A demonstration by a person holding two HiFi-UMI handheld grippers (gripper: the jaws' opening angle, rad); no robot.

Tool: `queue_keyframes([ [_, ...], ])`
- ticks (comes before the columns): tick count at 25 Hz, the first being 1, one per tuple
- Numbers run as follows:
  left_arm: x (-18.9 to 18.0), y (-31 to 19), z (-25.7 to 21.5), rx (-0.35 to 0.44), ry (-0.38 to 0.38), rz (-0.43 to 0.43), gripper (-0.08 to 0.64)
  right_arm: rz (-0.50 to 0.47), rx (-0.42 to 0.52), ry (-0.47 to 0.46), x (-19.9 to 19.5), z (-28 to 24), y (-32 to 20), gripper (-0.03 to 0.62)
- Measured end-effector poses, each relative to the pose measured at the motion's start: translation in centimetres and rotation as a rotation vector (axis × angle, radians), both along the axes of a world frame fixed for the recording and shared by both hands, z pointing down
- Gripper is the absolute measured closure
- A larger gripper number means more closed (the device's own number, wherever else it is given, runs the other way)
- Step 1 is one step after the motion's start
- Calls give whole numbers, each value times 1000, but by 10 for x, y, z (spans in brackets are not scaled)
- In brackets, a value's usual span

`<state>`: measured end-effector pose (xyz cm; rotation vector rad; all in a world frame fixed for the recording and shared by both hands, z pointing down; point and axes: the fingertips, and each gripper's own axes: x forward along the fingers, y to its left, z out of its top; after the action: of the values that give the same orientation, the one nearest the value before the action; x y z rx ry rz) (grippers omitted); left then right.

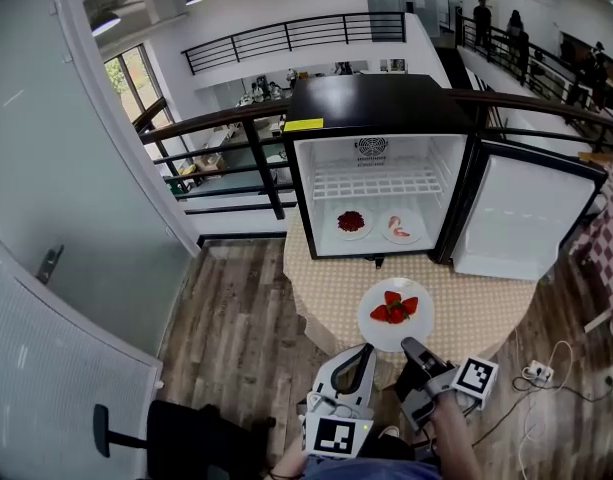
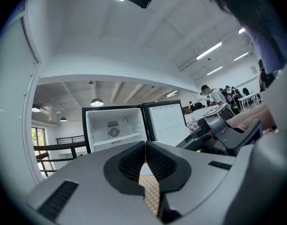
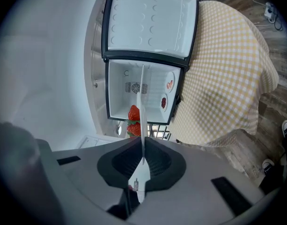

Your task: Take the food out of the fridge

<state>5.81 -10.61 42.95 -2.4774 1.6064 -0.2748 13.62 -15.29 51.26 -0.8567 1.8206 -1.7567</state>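
the right gripper (image 1: 412, 347) is closest, low in the head view beside the left gripper (image 1: 363, 352). its claw pinches the near rim of a white plate (image 1: 396, 339), which the right gripper view shows edge-on as a thin white line (image 3: 143, 88) running up from between the pads. the left gripper's claw is pressed together at the tips with nothing in it, and only a sliver of checked cloth shows through the gap lower down in the left gripper view (image 2: 145, 144).

beyond them stands the black mini fridge (image 1: 376, 98), on a round table under a yellow checked cloth (image 1: 466, 308). its door (image 1: 521, 218) is swung wide open to the right. a white wire shelf (image 1: 376, 183) crosses the middle of the white interior.

the held plate carries strawberries (image 1: 394, 308) and sits out of the fridge, over the near part of the table. two small plates rest on the fridge floor, side by side: the left one (image 1: 339, 231) holds dark red food (image 1: 352, 220), the right one (image 1: 415, 236) holds pink food (image 1: 397, 230).
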Motion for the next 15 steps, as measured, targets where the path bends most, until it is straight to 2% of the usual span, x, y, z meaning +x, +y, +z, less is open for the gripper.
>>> queue_keyframes([
  [9,-65,42,-1,-7,-5,31,545,59,14,-20,-47,-2,36,566],
  [15,-94,77,10,-18,-7,70,545,111,6,-16,-64,9,75,566],
])
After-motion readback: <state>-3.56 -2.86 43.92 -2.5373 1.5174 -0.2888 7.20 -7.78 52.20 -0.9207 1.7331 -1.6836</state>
